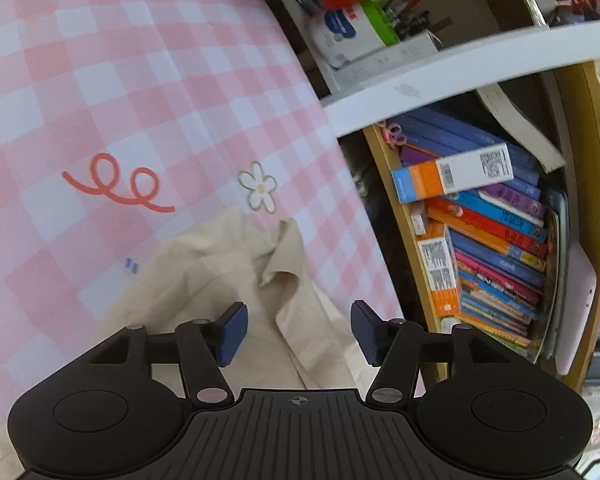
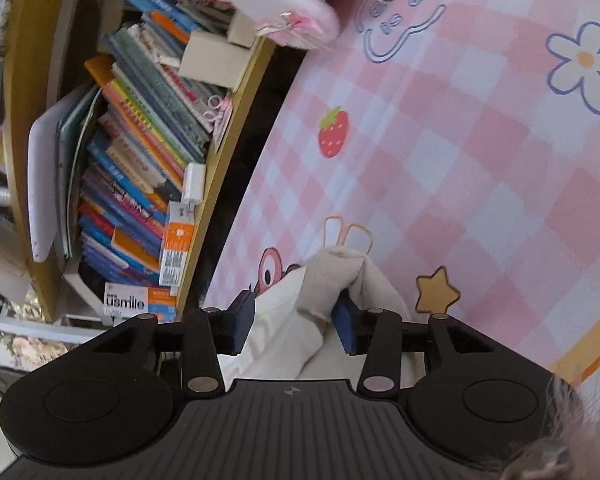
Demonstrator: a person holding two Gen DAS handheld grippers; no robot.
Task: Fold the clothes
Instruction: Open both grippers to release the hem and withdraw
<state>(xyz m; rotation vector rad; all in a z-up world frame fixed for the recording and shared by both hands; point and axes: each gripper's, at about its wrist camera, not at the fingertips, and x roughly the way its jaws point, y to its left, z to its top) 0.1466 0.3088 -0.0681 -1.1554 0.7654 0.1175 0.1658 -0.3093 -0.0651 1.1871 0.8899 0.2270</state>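
pink check mat [image 1: 148, 92] w/ 1 beige garment [image 1: 236, 280], 2 grippers open.

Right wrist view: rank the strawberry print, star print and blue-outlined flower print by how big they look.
Largest to smallest:
1. flower print
2. star print
3. strawberry print
Star and strawberry look close; the star is nearer the camera, so that order is unsure.

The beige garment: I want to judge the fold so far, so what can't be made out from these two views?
- Left wrist view: the beige garment runs under the left tongs; its near part is hidden.
- Right wrist view: the right tongs cover most of it.
- Neither view shows its full outline on the pink checked cloth.
- Book titles on the bookshelf: too blurred.
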